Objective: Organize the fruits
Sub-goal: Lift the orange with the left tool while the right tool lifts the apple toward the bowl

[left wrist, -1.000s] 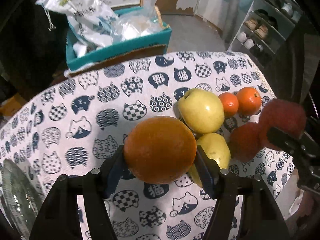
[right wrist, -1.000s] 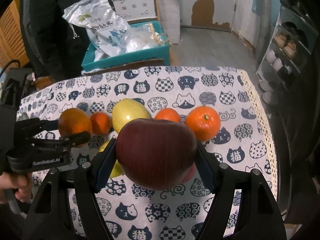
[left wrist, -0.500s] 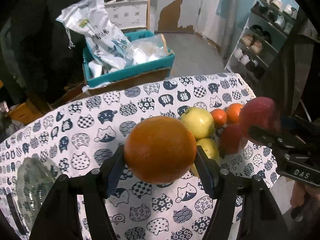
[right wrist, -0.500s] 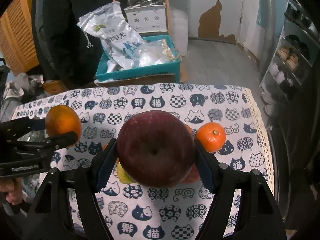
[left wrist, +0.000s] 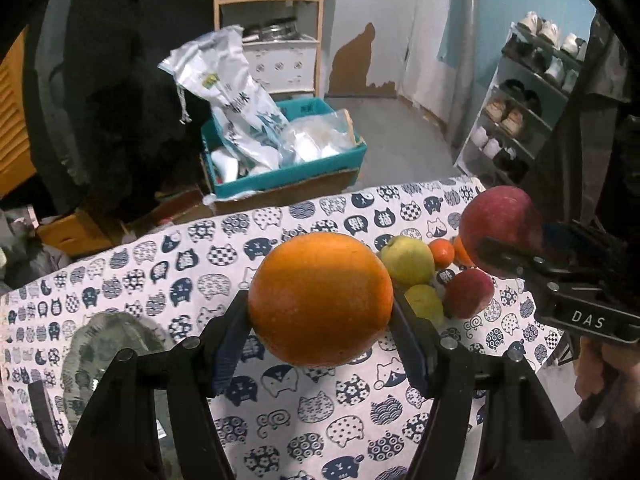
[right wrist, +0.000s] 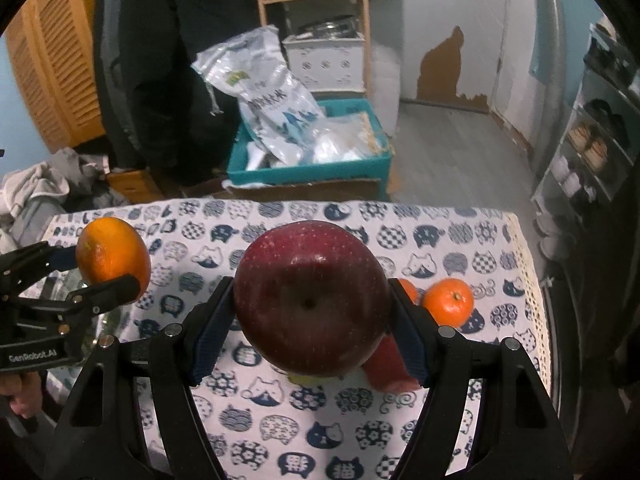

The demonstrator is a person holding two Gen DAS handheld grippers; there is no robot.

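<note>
Item 1, my left gripper (left wrist: 320, 300): fingers (left wrist: 228, 340) pressed against the two flanks of an orange (left wrist: 320, 298), held clear above the table. Contact sits low on the sides of a round, waxy skin; most of the fruit bulges past the pads. Risk: it squirts forward out of the grip if I tilt further down or jolt.

Item 2, my right gripper (right wrist: 312, 300): fingers (right wrist: 208, 340) clamped on a dark red apple (right wrist: 312, 298), dimple end facing the camera, also in the air. Heavy and smooth; same risk of slipping, and a drop would land it on the fruit below.

Item 3, fruit left on the cat-print tablecloth (left wrist: 160, 280), right side: two yellow-green pears (left wrist: 408, 260), a second red apple (left wrist: 468, 292), small tangerines (left wrist: 442, 252); one tangerine (right wrist: 448, 302) lies near the lace edge. Risk: a falling fruit knocks these rolling, and the table edge is close.

Item 4, glass dish (left wrist: 104, 344), far left on the cloth, partly under my left gripper: I judge it the likely place for the fruit. Risk: setting a fruit down hard chips or skids the glass; cloth may slide with it.

Item 5, both grippers side by side, near each other: risk of bumping if both head for the dish together

Item 6, beyond the table: teal box (left wrist: 288, 168) with bags, floor below, a long fall for any dropped fruit
</note>
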